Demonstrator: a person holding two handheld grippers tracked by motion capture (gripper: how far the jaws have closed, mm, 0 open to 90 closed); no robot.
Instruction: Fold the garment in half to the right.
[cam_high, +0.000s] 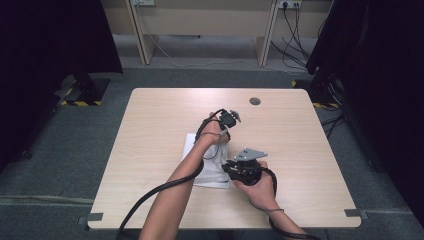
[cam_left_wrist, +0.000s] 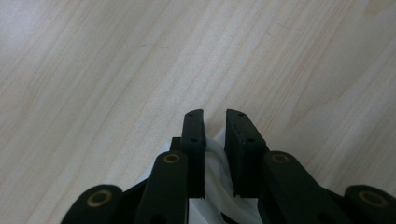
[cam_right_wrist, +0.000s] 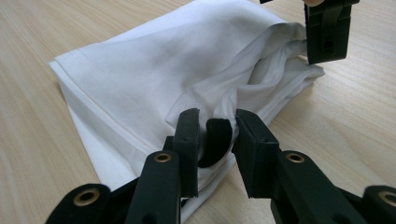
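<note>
White cloth (cam_right_wrist: 140, 74) partly behind right tool (cam_right_wrist: 215, 135)

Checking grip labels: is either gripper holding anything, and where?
Neither seems to: left gripper and right gripper stand slightly open around the rumpled edge of the white cloth.

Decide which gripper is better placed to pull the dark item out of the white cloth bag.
Probably the right gripper: the dark item sits between its parted jaws at the white cloth bag's opening. The left gripper is at the far corner.

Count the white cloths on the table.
1: a folded white cloth lies mid-table between the left gripper and right gripper; more could hide beneath.
</note>
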